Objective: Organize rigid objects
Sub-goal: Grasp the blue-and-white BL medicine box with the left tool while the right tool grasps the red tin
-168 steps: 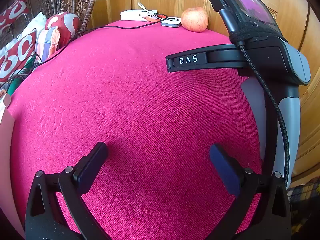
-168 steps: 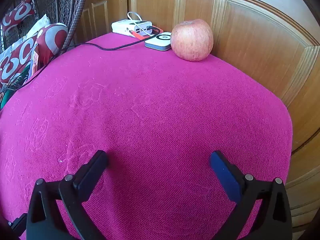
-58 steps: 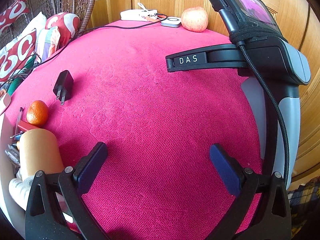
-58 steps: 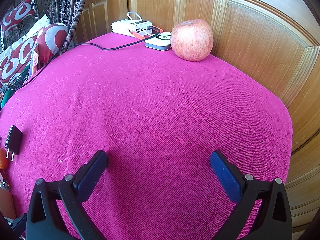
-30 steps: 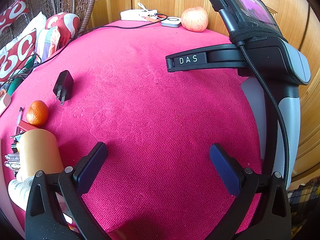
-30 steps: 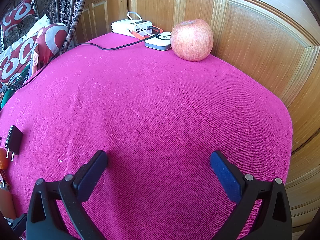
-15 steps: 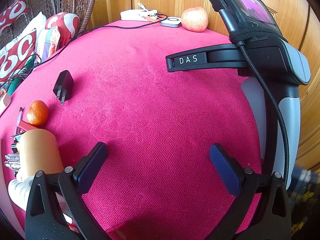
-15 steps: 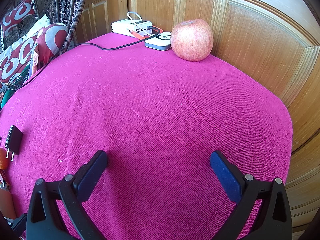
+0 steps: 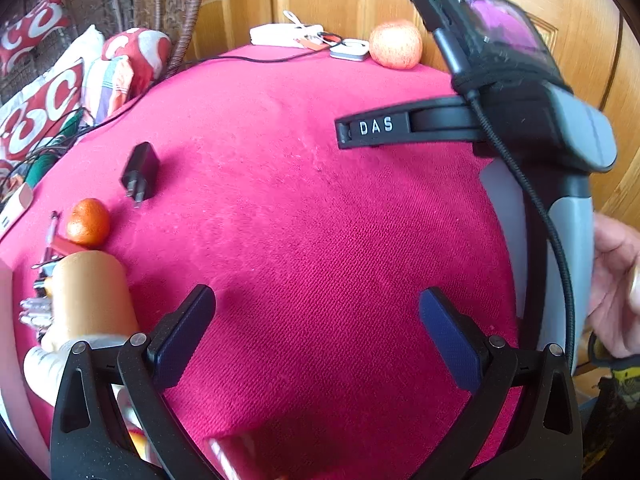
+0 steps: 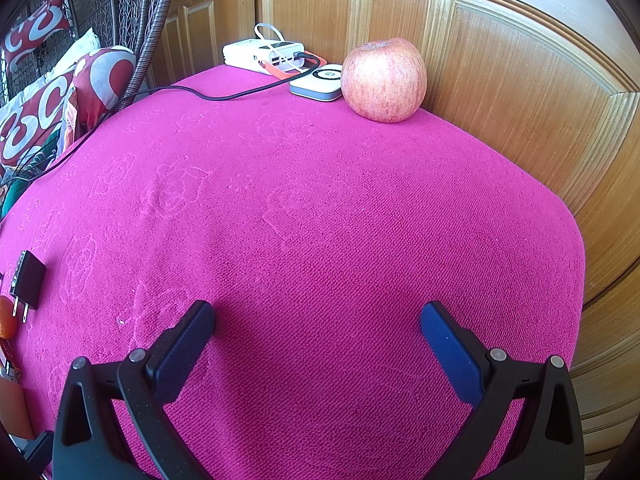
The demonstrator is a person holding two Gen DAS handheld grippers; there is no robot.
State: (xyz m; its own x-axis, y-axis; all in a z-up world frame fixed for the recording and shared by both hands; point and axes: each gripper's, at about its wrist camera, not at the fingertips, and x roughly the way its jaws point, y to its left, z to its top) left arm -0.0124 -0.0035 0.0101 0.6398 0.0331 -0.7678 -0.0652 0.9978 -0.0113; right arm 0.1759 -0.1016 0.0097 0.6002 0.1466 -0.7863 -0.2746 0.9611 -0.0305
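My left gripper [image 9: 316, 312] is open and empty, low over the pink cloth [image 9: 304, 216]. To its left lie a black plug adapter [image 9: 140, 170], a small orange [image 9: 87, 222], a tan cylinder [image 9: 90, 300] and small metal items [image 9: 38, 304]. My right gripper [image 10: 316, 320] is open and empty over the cloth [image 10: 320, 216]; its body shows in the left wrist view [image 9: 520, 120] with a hand [image 9: 616, 280] at its handle. A red apple [image 10: 383, 80] sits at the far edge. The adapter also shows in the right wrist view [image 10: 28, 280].
A white power bank [image 10: 262, 56], a white charging pad [image 10: 318, 82] and a black cable [image 10: 192, 94] lie at the back by the wooden door [image 10: 500, 80]. Red-and-white cushions [image 10: 44, 112] and a wicker chair [image 10: 136, 20] stand to the left.
The left wrist view has shifted slightly and blurred. A hand has come into view at the right gripper's handle. Nothing on the cloth moved in the last second.
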